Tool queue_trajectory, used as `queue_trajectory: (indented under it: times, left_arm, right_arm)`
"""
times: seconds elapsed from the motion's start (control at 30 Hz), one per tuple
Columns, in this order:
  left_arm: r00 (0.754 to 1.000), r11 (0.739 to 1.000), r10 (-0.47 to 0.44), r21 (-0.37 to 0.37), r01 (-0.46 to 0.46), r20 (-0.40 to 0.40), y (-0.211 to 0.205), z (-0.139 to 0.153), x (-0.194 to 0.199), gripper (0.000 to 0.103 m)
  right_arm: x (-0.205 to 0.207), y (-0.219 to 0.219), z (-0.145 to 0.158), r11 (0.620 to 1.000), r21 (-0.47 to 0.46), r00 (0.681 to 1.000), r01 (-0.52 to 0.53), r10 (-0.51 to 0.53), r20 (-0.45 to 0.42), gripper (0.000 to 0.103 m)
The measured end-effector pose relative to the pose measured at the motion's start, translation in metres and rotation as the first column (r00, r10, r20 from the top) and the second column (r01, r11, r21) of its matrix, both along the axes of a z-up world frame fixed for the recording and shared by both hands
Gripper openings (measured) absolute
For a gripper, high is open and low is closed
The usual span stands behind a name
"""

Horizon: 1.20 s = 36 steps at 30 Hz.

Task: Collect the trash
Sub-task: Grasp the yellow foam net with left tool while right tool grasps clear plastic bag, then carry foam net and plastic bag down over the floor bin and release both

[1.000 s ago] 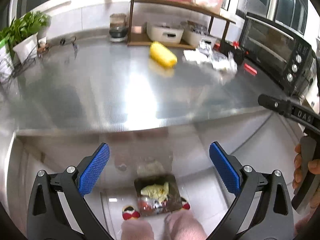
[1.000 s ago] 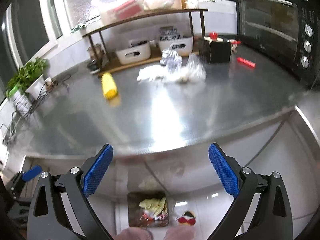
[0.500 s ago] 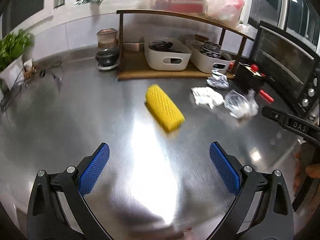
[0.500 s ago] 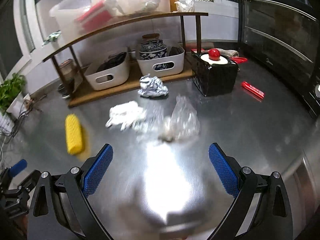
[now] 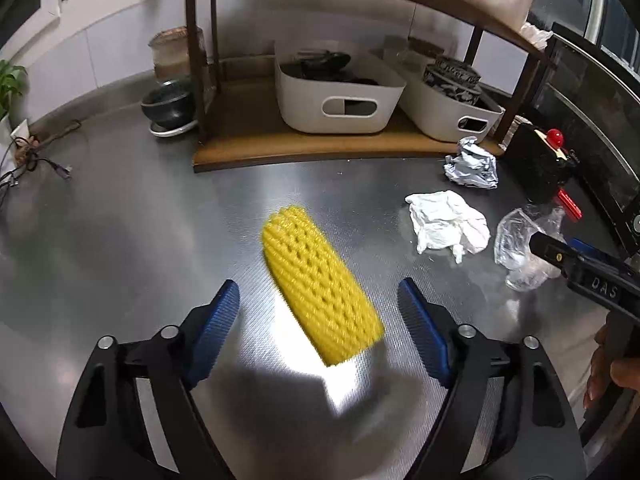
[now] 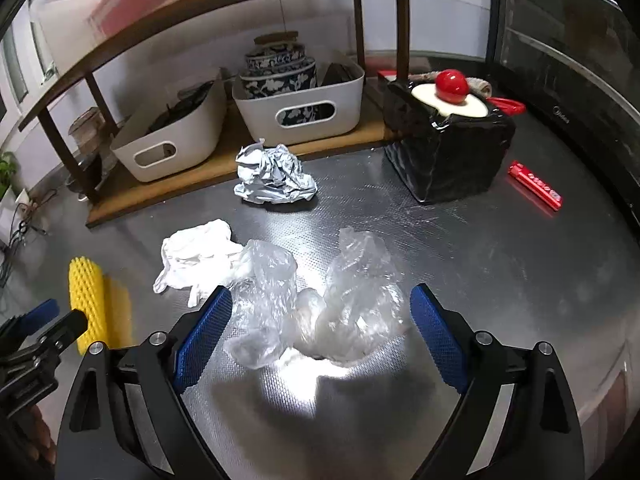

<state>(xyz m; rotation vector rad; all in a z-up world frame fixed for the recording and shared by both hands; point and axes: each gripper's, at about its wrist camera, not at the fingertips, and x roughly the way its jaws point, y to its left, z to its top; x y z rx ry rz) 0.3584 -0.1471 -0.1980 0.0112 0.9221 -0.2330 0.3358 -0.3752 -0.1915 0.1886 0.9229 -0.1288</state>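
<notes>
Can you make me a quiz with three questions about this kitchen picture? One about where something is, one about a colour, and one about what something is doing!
1. Where is the crumpled foil ball?
A. inside a white basket
B. on the metal counter in front of the wooden shelf
C. on top of the black box

2. What colour is the foam net sleeve?
A. yellow
B. green
C. red

3. What is between the fingers of the right gripper?
A. nothing at all
B. the red ball
C. the clear plastic bag, not squeezed yet

Answers:
1. B, the foil lies on the counter just before the shelf's bottom board.
2. A, it is bright yellow all over.
3. C, the crinkly bag sits between the closing blue pads, with gaps showing.
</notes>
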Motion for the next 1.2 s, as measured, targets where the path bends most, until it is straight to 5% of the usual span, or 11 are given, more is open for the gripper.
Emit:
queue_trajectory:
  times: [0.13, 0.27, 0.4, 0.63, 0.93, 1.2]
  left_arm:
    - [0.999, 1.0, -0.026, 0.014, 0.027, -0.032, -0.011, -0.01, 0.011, 0.061]
    - [0.999, 0.997, -0.05, 0.064, 0.051, -0.019, -0.02, -0.016, 0.013, 0.038]
    - [0.998, 0.993, -0.063, 0.099, 0.063, -0.001, -0.023, -0.013, 0.006, 0.016]
    - [0.998, 0.994, -0.066, 0.092, 0.064, 0.018, -0.007, 0.006, -0.036, 0.011]
    - [0.998, 0.998, -0.047, 0.045, 0.045, 0.046, 0.031, 0.04, -0.141, 0.011]
    - [0.997, 0.999, -0.03, 0.023, 0.028, 0.074, 0.061, 0.041, -0.232, 0.011]
  right_arm:
    - [0.008, 0.002, -0.01, 1.0, 0.003, 1.0, -0.012, 0.012, -0.024, 0.074]
    - [0.011, 0.002, -0.017, 1.0, 0.001, 0.998, -0.026, 0.026, -0.048, 0.035]
    - [0.005, 0.004, -0.017, 0.999, -0.003, 0.998, -0.041, 0.041, -0.047, 0.022]
    - [-0.04, 0.021, 0.013, 0.997, 0.0, 0.997, -0.075, 0.075, -0.002, 0.021]
    - [-0.13, 0.065, 0.054, 0.989, -0.004, 0.987, -0.151, 0.151, 0.052, 0.021]
    - [-0.218, 0.101, 0.064, 0.979, -0.001, 0.975, -0.206, 0.206, 0.085, 0.021]
